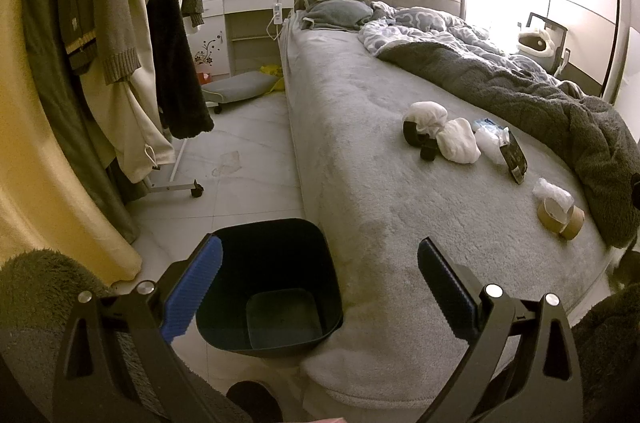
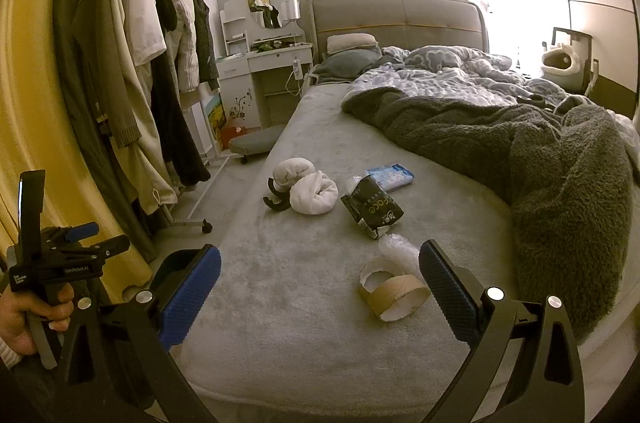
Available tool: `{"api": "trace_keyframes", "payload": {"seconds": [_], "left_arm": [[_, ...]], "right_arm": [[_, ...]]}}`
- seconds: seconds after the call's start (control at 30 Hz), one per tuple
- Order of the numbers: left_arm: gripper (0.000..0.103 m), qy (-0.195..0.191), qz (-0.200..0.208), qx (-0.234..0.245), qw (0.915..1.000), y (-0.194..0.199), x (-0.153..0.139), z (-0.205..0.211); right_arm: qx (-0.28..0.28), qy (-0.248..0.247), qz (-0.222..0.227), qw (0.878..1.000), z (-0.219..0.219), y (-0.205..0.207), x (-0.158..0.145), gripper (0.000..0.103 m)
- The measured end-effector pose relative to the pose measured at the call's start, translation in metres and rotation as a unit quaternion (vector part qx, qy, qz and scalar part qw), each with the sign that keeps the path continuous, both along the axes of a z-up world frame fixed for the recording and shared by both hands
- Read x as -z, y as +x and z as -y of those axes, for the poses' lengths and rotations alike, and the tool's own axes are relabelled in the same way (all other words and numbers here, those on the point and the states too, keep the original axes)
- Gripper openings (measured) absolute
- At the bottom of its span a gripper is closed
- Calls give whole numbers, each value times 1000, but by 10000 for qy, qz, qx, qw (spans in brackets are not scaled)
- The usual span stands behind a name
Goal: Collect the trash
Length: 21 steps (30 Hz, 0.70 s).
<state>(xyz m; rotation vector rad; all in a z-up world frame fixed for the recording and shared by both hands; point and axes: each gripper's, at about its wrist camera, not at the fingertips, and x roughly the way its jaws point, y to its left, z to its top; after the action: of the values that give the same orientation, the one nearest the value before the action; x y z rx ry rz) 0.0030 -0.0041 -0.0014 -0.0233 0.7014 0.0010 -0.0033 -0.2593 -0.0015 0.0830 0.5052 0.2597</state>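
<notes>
- Grey fleece covers the bed [image 2: 304, 303], and the trash lies scattered across its near half.
- Nearest the right tool [image 2: 320, 287] are two cardboard tape rolls [image 2: 394, 293], touching each other, with a crumpled piece of clear plastic [image 2: 394, 249] just behind them.
- Further up the bed lies a black snack packet [image 2: 372, 209], and beyond it a pale blue tissue pack [image 2: 390, 177].
- Left of the packet sit two rolled white cloths [image 2: 308, 189] with dark curved pieces at their left side; what these are I cannot tell.
- Right tool: fingers spread wide apart, nothing between them, held above the foot of the bed.
- Left tool [image 1: 320, 287]: likewise released and empty, its blue pads [image 1: 192, 295] wide apart.
- A black bin [image 1: 272, 287] stands on the pale tiled floor [image 1: 240, 159], right against the bed's corner; it looks empty inside.
- In the right wrist view a hand [image 2: 28, 315] grips the left tool's handle at the lower left.
- Coats [image 1: 120, 35] hang on a wheeled rack along the left; a dark rumpled blanket [image 2: 540, 159] fills the bed's right side.
</notes>
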Motion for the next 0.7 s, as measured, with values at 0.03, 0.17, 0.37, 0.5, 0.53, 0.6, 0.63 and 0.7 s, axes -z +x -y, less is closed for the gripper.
{"api": "trace_keyframes", "payload": {"seconds": [0.03, 0.17, 0.37, 0.5, 0.53, 0.6, 0.63, 0.7], "left_arm": [[100, -5, 3, -2, 10000, 0, 0, 0], [100, -7, 1, -3, 10000, 0, 0, 0], [100, -6, -1, 0, 10000, 0, 0, 0], [100, -6, -8, 1, 10000, 0, 0, 0], [100, -5, -8, 0, 10000, 0, 0, 0], [100, -4, -9, 3, 10000, -2, 1, 2], [100, -5, -8, 4, 10000, -2, 1, 2], [100, -5, -8, 5, 10000, -2, 1, 2]], "right_arm": [[-1, -1, 2, 10000, 0, 0, 0, 100], [3, -2, 1, 10000, 0, 0, 0, 100], [6, -1, 1, 10000, -1, 0, 0, 100], [2, -8, 4, 10000, -1, 0, 0, 100], [3, -7, 3, 10000, -1, 0, 0, 100], [5, -6, 2, 10000, -1, 0, -1, 100], [5, -7, 4, 10000, -1, 0, 0, 100], [4, -10, 1, 10000, -2, 0, -1, 100]]}}
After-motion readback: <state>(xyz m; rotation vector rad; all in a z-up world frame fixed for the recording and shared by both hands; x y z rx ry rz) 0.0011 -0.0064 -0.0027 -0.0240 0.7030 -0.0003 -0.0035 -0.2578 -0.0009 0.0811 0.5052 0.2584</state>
